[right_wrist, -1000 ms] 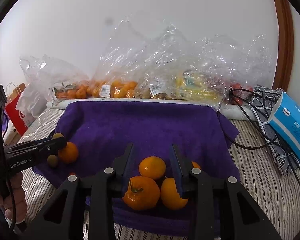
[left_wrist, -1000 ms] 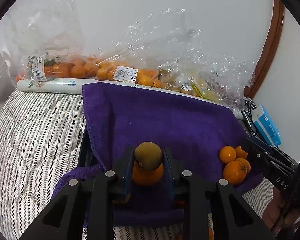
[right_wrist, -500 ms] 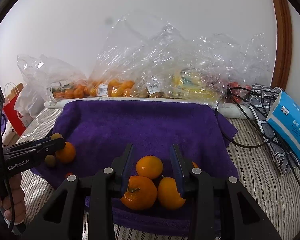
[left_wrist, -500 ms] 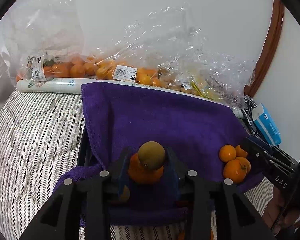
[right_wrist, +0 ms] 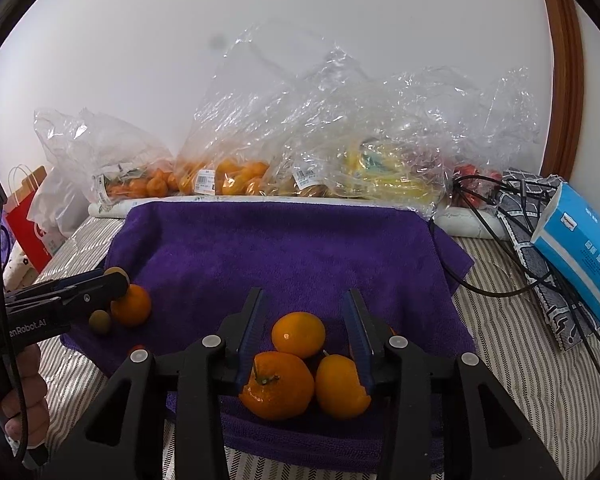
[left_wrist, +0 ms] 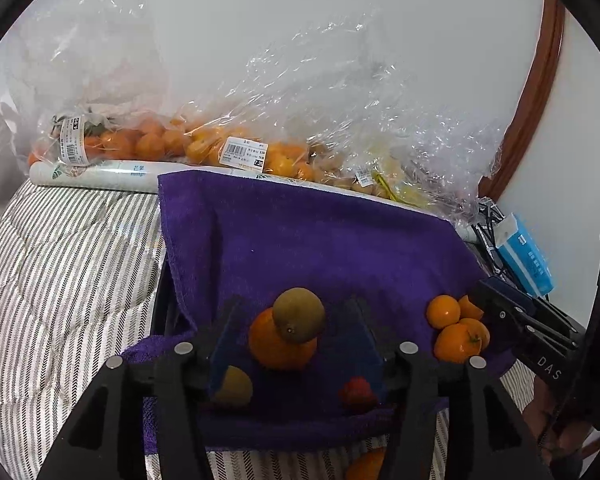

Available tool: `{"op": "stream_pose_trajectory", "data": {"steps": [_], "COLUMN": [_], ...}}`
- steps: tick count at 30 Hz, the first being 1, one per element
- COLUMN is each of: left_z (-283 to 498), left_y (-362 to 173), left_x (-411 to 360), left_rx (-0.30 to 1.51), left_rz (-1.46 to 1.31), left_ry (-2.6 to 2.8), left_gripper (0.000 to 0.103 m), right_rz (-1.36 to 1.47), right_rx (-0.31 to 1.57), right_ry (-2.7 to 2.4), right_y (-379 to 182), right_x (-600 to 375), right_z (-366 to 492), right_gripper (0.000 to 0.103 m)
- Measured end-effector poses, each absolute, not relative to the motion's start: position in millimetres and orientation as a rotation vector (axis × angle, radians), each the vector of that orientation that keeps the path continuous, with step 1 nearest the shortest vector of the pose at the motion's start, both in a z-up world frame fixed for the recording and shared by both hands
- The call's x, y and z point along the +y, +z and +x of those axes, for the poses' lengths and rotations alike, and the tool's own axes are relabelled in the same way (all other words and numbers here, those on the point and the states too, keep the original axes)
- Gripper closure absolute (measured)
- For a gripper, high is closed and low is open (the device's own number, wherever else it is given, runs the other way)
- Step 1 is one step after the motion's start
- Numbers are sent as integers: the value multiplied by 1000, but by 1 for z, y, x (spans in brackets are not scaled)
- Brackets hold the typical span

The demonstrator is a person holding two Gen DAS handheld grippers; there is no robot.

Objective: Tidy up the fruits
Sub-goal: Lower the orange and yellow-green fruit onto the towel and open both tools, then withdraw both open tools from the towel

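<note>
My left gripper (left_wrist: 292, 332) stands wide around a kiwi (left_wrist: 299, 314) perched on an orange (left_wrist: 278, 346) on the purple towel (left_wrist: 300, 240) (soft, likely to roll; I'd pinch its middle). My right gripper (right_wrist: 306, 326) stands wide over three firm oranges (right_wrist: 298, 334).

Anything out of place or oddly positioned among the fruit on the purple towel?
Yes: a brown-green kiwi seems perched on a lone orange mandarin between the open left gripper fingers, looking unstable. A smaller brown fruit and a small red fruit lie stray nearby.
</note>
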State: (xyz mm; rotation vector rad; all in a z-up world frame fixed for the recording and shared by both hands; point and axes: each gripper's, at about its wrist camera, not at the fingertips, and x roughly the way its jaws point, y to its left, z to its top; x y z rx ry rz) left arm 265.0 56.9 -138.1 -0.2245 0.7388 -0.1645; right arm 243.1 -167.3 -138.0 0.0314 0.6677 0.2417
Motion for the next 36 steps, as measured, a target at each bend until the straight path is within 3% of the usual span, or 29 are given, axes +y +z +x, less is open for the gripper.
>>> {"op": "stream_pose_trajectory", "data": {"steps": [10,36], "left_z": [259,253], "left_y": [-131,-123], "left_x": [57,57], "left_rx": [693,657], "left_rz": [-227,-235], "left_ry": [-166,-184], "left_gripper": [37,33], "right_rz": [31,33], "right_rx": [668,660], "right_ry": [242,244], "right_y": [-138,-135], "right_x": [-168,-168], "right_z": [243,241], "right_gripper": [60,54]}}
